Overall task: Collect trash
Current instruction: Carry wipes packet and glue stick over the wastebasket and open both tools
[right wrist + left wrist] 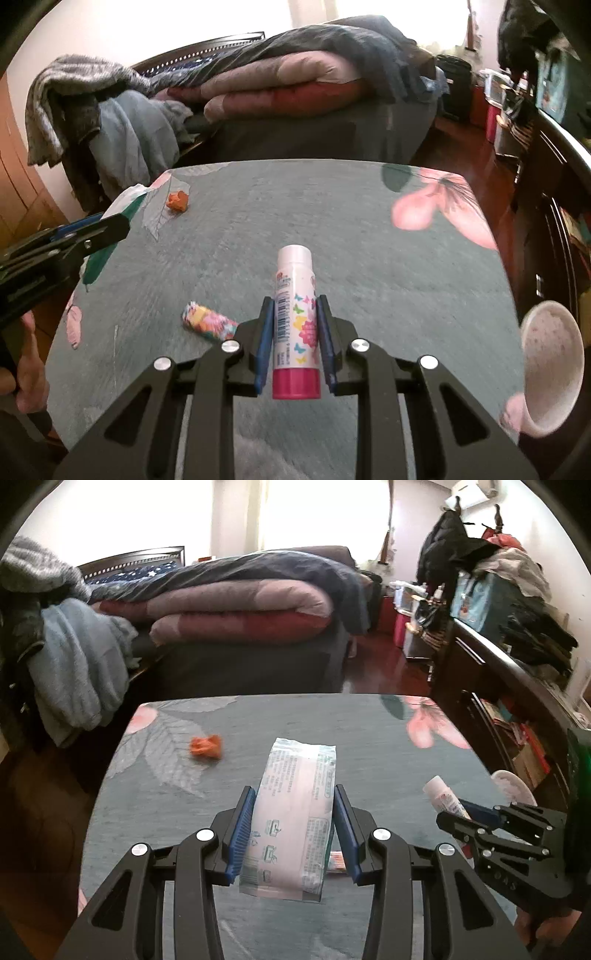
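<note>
- Left wrist view: the left gripper has its blue-padded fingers clamped on the long sides of a flat printed plastic packet, which is held lifted above the surface and points forward along the fingers.
- A crumpled orange scrap lies on the surface ahead and to the left, near the left edge and well apart from the packet.
- The far half of the surface around the scrap is bare up to its far edge; beyond that edge stands a bed piled with folded quilts.
- At the right edge, the right gripper enters from the side with a white tube in its grip, close to a dark shelf unit.
- Right wrist view: the right gripper has its fingers closed on a glue stick with a white body, butterfly print and pink cap end, raised over the surface.
- A small colourful wrapper lies on the surface just left of the right gripper.
- The orange scrap sits near the far left corner.
- A white paper cup is tipped at the right edge of the surface.
- The left gripper enters at the left edge.
</note>
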Motion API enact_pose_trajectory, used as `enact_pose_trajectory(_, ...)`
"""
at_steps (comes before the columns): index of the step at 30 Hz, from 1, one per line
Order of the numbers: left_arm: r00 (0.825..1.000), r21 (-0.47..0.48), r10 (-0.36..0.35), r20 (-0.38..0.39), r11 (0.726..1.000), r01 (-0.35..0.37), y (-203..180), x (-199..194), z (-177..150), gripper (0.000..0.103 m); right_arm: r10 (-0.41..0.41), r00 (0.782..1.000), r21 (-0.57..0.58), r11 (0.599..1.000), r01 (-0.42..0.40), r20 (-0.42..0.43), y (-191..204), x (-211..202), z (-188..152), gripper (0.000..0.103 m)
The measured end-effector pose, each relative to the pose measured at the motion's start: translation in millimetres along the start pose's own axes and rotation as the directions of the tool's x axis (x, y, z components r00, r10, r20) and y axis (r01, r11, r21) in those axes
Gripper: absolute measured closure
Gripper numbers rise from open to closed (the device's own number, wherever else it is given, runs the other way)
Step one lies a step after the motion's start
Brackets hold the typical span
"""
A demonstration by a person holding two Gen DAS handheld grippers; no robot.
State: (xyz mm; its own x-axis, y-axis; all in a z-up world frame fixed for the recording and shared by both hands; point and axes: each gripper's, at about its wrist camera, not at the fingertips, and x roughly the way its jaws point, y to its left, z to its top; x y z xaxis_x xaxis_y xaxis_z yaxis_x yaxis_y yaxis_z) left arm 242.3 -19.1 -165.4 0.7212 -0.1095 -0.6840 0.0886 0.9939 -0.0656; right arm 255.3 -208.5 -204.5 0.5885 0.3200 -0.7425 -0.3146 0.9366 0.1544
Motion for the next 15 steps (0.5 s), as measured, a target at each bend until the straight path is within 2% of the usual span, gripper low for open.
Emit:
enact_pose_trajectory(9,0.998,0.074,-0.065,0.014,0.995,0.063,-57,-8,3,0.060,-0.015,0.999,0.061,0.998,0.012,0.052,-29,-50,-29,0.079)
enact_pose_trajectory(15,0.994,0.129,-0.113,0.012,0.985,0.110,-102,-9,6,0.060,-0.050,0.995,0.127,0.991,0.039,0.082,-64,-75,-47,0.079)
